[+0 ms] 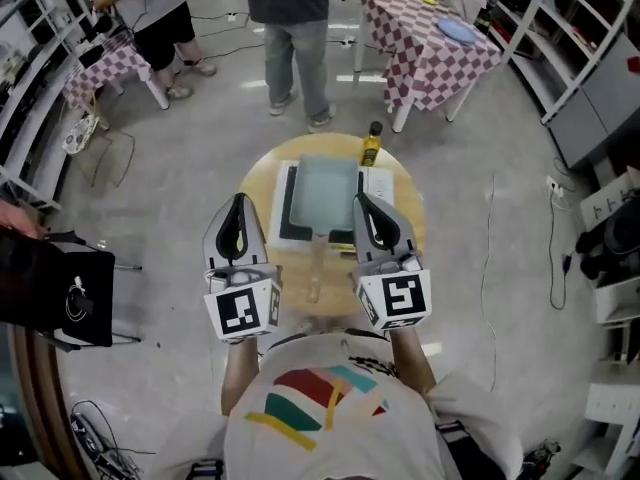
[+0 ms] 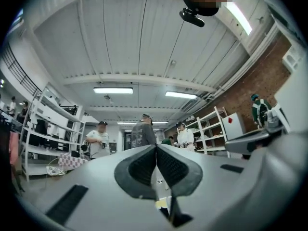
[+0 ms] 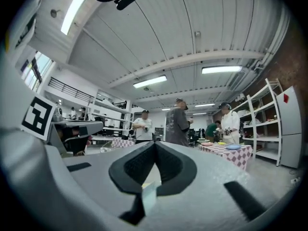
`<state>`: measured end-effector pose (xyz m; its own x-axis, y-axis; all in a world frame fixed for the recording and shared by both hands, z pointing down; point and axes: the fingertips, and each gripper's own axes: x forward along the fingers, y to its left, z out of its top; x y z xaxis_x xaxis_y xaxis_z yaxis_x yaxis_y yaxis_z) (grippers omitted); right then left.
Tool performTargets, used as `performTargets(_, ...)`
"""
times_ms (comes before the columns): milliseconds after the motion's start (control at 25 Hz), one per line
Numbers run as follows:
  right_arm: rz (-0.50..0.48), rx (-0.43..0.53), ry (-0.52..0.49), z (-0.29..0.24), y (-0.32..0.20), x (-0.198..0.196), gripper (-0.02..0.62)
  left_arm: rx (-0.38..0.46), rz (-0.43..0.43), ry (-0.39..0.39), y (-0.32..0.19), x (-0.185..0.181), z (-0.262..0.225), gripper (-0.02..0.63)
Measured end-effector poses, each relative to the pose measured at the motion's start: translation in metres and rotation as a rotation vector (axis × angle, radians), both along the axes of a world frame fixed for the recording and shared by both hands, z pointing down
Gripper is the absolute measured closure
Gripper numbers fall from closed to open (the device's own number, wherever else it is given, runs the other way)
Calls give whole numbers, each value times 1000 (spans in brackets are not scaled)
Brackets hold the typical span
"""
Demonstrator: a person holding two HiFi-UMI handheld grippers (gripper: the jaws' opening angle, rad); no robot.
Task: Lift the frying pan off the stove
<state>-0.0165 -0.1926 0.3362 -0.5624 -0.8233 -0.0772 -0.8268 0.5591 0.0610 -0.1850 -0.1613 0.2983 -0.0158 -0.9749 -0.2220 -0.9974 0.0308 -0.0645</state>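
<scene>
Frying pan (image 1: pixel 325 194) on stove (image 1: pixel 379 182) (untouched); left gripper (image 1: pixel 238 203), right gripper (image 1: pixel 361 201) closed.

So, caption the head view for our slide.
Left gripper and right gripper, jaws shut, held before the frying pan on its stove.

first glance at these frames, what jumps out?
The left gripper and right gripper are held up near the person, jaws shut and empty. They flank a square frying pan sitting untouched on a white stove on a small round table. A yellow bottle stands at the table's far edge.
</scene>
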Motion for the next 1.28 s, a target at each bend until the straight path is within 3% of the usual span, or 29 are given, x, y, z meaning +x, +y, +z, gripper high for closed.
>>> performTargets(160, 74, -17, -37, 0, 4, 3, 597, 1, 89, -6, -10, 2, -1, 600)
performTargets(480, 197, -43, 11, 10, 12, 22, 597, -10, 185, 13, -19, 20, 7, 600)
performTargets(840, 210, -83, 20, 23, 21, 27, 597, -19, 212, 19, -13, 34, 17, 600)
performTargets(1040, 120, -131, -1, 32, 19, 17, 597, -15, 210, 10, -12, 33, 16, 600)
performTargets(1200, -48, -335, -99, 59, 11, -1, 595, -17, 203, 4, -13, 29, 19, 600)
performTargets(1280, -151, -452, -149, 75, 11, -11, 479, -22, 202, 1, -13, 28, 22, 600)
